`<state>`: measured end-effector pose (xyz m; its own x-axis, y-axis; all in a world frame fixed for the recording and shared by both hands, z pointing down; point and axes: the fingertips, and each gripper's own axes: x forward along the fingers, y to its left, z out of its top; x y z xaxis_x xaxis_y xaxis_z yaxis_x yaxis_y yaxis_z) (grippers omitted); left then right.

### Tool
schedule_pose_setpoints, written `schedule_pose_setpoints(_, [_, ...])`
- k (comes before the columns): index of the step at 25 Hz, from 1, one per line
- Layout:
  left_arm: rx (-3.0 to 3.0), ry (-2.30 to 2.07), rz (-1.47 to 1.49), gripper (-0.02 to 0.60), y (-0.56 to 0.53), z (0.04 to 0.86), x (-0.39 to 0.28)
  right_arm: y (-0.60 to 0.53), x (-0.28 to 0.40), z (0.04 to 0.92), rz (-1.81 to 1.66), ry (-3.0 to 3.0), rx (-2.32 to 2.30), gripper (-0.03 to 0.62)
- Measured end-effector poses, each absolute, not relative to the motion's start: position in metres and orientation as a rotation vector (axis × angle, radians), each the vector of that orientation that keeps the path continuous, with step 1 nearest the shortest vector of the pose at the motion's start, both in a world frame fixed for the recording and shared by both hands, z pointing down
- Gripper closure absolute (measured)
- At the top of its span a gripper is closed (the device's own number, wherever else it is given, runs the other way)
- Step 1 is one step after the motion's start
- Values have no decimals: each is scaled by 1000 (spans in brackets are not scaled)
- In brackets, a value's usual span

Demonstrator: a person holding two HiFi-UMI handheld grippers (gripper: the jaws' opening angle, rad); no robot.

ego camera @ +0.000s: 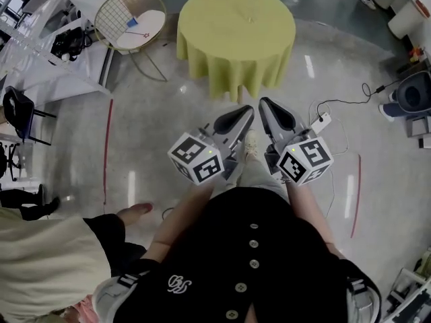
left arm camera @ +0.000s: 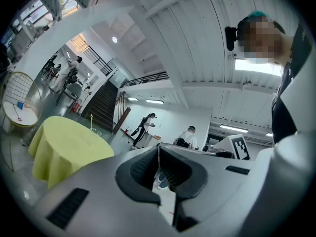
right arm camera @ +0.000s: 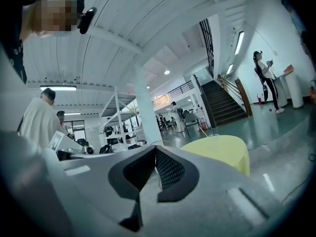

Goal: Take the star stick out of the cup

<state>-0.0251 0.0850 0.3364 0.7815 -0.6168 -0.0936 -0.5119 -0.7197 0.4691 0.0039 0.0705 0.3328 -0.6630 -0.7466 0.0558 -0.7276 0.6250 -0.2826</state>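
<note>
Star stick [left arm camera: 91,118] shows only as a thin upright sliver in the left gripper view. It stands in or just beside a clear cup [left arm camera: 95,130] near the middle of the round table [ego camera: 236,46], and I cannot tell which from here. In the head view both are too small to make out.

That table, draped to the floor in yellow-green cloth, lies at your 12 o'clock, well apart from you, so closing the gap looks like the step in hand. The cloth hides the legs, so stop short of its hem. The wire-framed side table [ego camera: 108,12] at 10 o'clock is not your target.

Your left gripper [left arm camera: 158,152] and right gripper [right arm camera: 155,157] sit side by side in front of you. Each has its jaws closed together on nothing. Open both before you reach over the tabletop, not above the cup.

The cup looks light and likely to tip, so steady its wall with one gripper. With the other, pinch the stick on its shaft above the rim. Then lift straight up towards 12 o'clock so it does not drag the cup over.
</note>
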Motion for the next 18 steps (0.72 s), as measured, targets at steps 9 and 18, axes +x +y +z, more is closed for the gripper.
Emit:
schedule_pose_setpoints(9, [2517, -917, -366, 563, -3, 337, -7, -26, 19, 333, -434, 2818, -1194, 591])
schedule_pose_setpoints(18, [2490, -964, -373, 563, -94, 340, 17, -120, 42, 331, -430, 2848, -1134, 591])
